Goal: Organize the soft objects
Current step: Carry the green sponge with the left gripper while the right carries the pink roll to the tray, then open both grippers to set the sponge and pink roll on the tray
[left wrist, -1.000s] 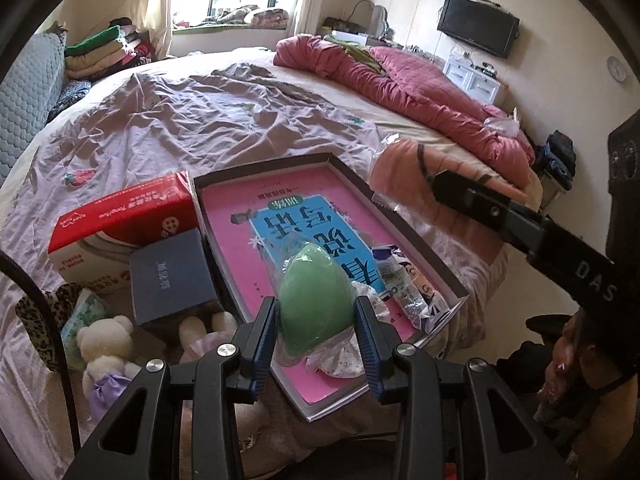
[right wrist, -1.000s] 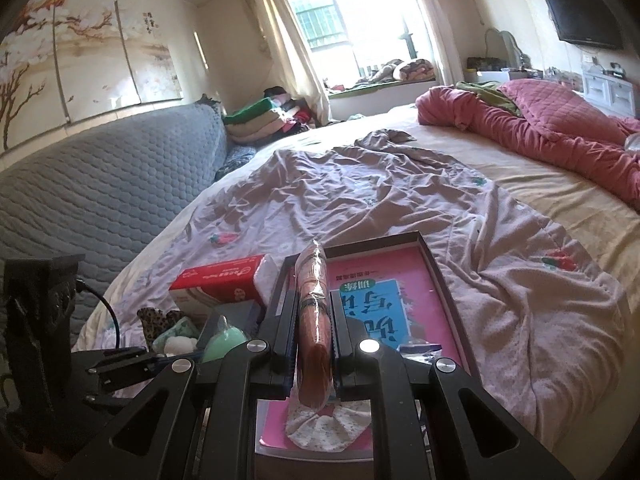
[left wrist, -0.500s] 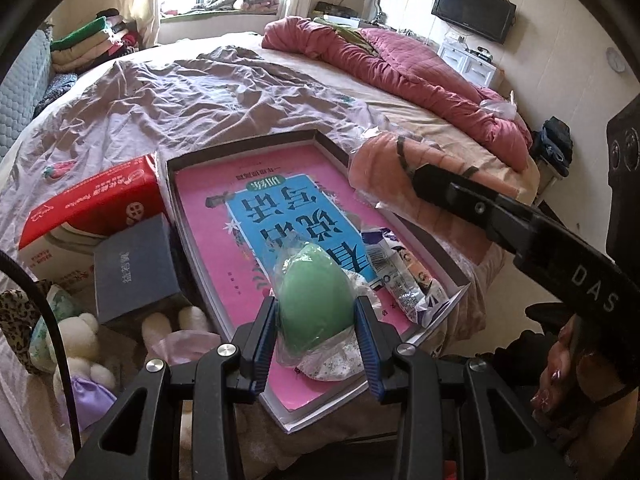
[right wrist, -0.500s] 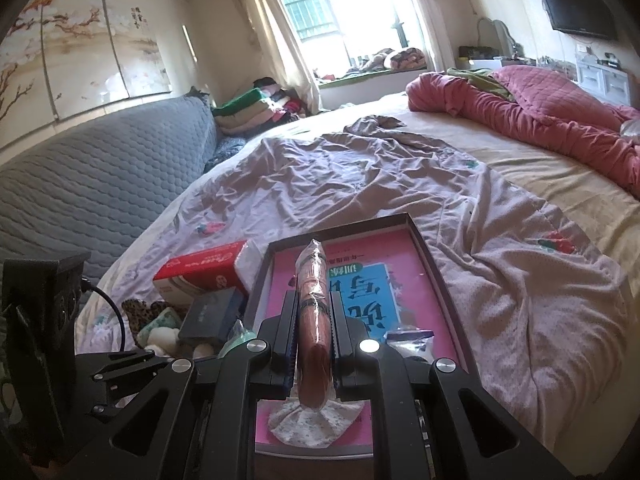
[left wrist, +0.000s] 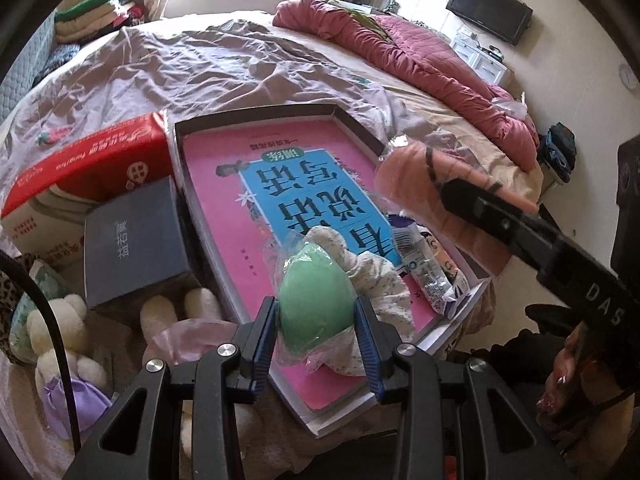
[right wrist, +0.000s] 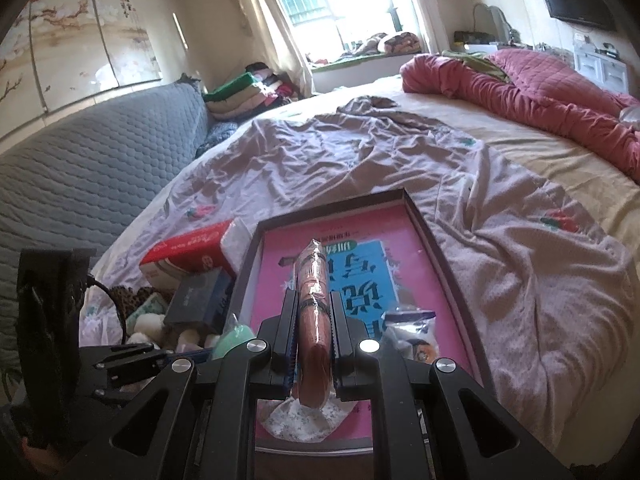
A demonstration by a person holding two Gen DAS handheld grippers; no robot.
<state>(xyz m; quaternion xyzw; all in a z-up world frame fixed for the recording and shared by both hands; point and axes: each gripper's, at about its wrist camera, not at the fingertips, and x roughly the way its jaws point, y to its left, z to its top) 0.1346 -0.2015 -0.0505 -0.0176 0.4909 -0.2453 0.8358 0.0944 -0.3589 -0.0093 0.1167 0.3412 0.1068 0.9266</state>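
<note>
Left gripper [left wrist: 316, 322] — closed on a green sponge [left wrist: 316, 300], egg-shaped, in clear wrap, held over the near end of the tray [left wrist: 256, 114].

Right gripper [right wrist: 314, 344] — clamped narrow on a pink puff [right wrist: 314, 312], a flat disc in clear film with a dark band across it, held edge-on above the tray's near half. In the left wrist view the same puff [left wrist: 416, 176] hangs over the tray's right rim; the letters "DAS" read white on the gripper's black arm.

Tray — shallow, dark-walled, on the bed [left wrist: 224, 60]. Contents:
- book [left wrist: 304, 200], pink cover with a blue panel of large dark Chinese characters, seen upside down; a green label with white characters at the panel's far end.
- floral cloth [left wrist: 380, 292], white with small print, just under the sponge.
- packet [left wrist: 432, 272], clear plastic with a printed face; its text is too small to read.

Left of the tray:
- tissue box [left wrist: 84, 168], red and white, white script and Chinese print, not legible.
- blue box [left wrist: 134, 236], touching the tray wall, pale characters on the lid.
- white plush [left wrist: 60, 332] with a purple bow, nearest the camera.

Far side of the bed — red quilt [right wrist: 520, 88].
</note>
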